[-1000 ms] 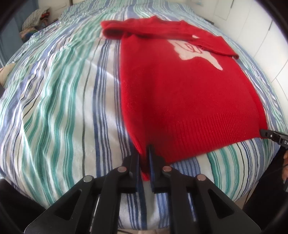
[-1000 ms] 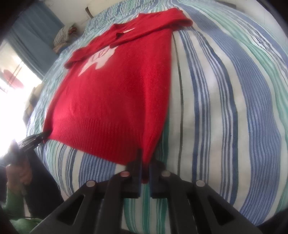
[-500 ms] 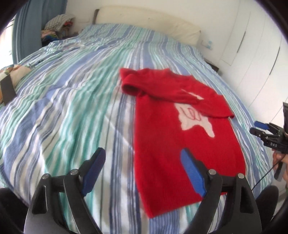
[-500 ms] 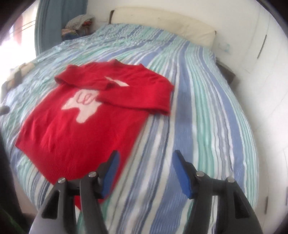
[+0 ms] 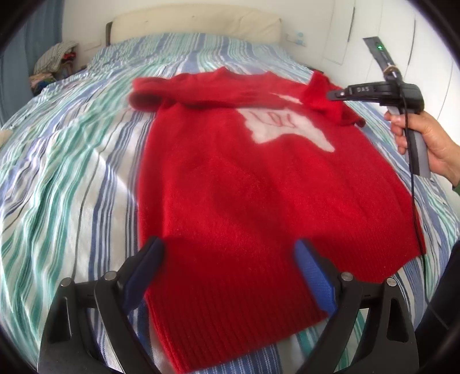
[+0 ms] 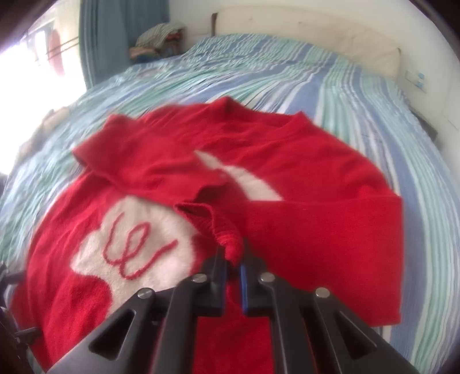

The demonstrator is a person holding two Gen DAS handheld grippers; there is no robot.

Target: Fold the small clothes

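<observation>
A red knitted sweater (image 5: 244,178) with a white motif lies flat on the striped bed (image 5: 72,172), both sleeves folded across the chest. My left gripper (image 5: 228,246) hovers over the ribbed hem, its jaws opening wide; the hem lies below the blue pads (image 5: 313,273), which do not press on it. My right gripper (image 6: 233,253) is shut on the cuff (image 6: 227,238) of the near sleeve and lifts it a little off the sweater (image 6: 316,230). In the left wrist view the right gripper (image 5: 330,95) shows at the sweater's right shoulder, held by a hand (image 5: 431,149).
The striped cover (image 6: 373,100) runs back to a pale headboard (image 5: 195,26). A pile of clothes (image 5: 54,57) sits at the far left by a blue curtain (image 6: 115,34). White cupboard doors (image 5: 373,28) stand along the right. A cable hangs from the right gripper.
Both grippers let go of the hem corners and opened. The right one then moved up to the chest and shut on the sleeve cuff. The left came back over the hem, open wider.
</observation>
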